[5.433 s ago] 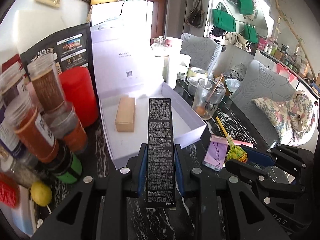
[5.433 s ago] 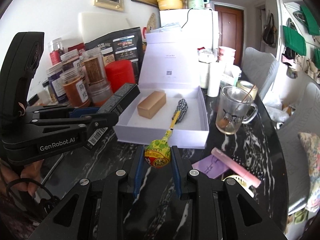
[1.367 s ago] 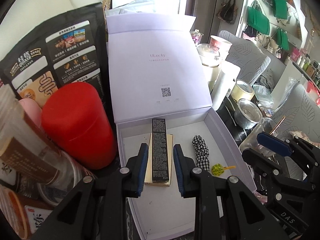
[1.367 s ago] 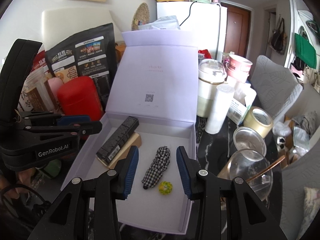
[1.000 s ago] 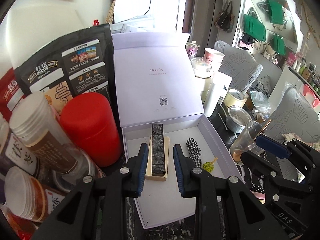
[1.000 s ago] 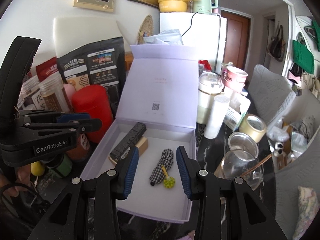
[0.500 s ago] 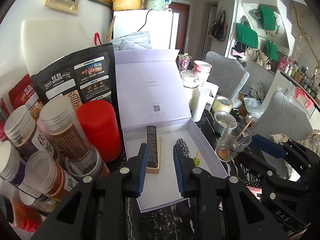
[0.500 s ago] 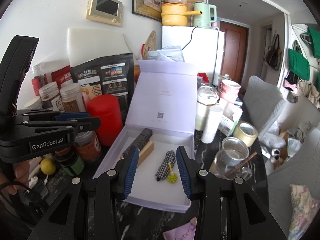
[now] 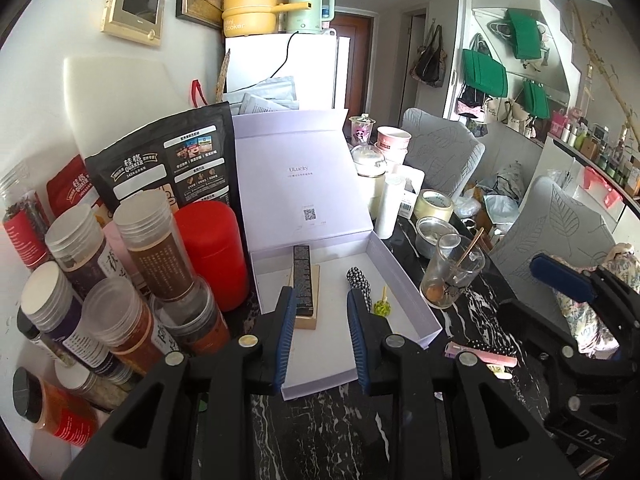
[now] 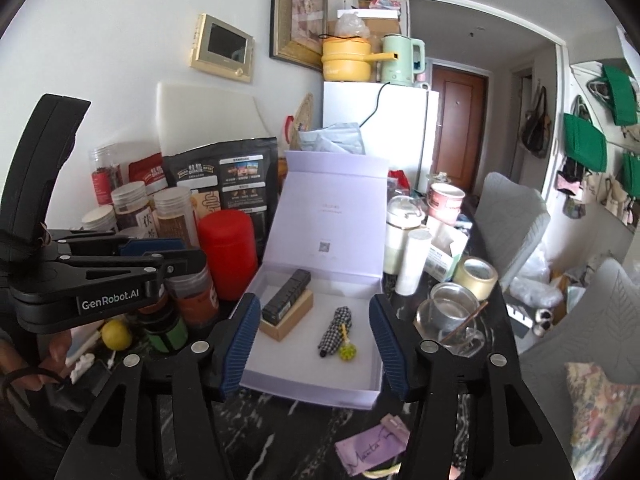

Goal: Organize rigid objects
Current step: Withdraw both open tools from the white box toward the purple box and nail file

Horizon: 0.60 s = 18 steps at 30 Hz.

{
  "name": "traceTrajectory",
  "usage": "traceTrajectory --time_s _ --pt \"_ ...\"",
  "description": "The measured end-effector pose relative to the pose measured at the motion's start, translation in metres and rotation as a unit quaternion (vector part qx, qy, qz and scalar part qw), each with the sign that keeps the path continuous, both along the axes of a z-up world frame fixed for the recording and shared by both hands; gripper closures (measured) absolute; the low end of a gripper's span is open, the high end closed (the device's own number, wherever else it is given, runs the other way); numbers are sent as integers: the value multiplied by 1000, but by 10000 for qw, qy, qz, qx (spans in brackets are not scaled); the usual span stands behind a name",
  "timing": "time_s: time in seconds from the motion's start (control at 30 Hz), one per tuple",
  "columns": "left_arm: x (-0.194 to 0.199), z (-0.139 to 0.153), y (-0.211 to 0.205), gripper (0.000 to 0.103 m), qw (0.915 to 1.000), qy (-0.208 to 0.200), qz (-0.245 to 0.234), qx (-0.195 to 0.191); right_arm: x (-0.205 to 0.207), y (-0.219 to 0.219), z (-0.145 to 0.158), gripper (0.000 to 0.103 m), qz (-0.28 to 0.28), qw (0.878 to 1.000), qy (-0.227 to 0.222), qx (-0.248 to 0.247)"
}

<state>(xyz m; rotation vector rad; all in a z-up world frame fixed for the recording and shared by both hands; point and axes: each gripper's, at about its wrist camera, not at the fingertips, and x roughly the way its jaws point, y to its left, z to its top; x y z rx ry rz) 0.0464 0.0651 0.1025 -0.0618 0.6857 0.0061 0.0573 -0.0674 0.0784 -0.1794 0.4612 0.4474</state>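
An open pale lilac box (image 9: 404,296) (image 10: 352,394) stands on the dark marble table with its lid up. Inside, a long black carton (image 9: 303,280) (image 10: 286,297) lies on a tan block (image 9: 310,318) (image 10: 289,320). Beside them lie a checkered fabric piece (image 9: 357,278) (image 10: 336,330) and a yellow-green lollipop (image 9: 381,307) (image 10: 347,351). My left gripper (image 9: 320,336) is open and empty, hovering before the box's near edge. My right gripper (image 10: 314,344) is wide open and empty, above the box front.
Several spice jars (image 9: 132,264) and a red canister (image 9: 212,252) crowd the left of the box. A glass mug with a stick (image 9: 450,276), a tape roll (image 9: 434,204) and cups stand right of it. A pink bar (image 9: 480,354) and a purple card (image 10: 370,450) lie on the table.
Both grippers have let go of the carton and lollipop in the box and drawn back and up from it. The right gripper's jaws have opened wider.
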Motion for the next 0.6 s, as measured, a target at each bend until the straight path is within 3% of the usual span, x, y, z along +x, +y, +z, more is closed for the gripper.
traceTrajectory --time_s 0.03,0.1,0.13,0.6 --pt "-1 -1 -1 57 10000 17 9 20 -3 -2 0 43 -18 10000 -10 11" --pt "-7 -2 -4 11 10000 -39 -33 26 -10 -6 0 43 -55 10000 -29 32" --pt "-10 -3 -5 6 10000 -79 -38 27 -14 -8 0 42 -79 10000 -35 41" --pt "-31 -16 -44 3 9985 -26 -494 220 -52 -49 -11 40 -547 9984 6 141"
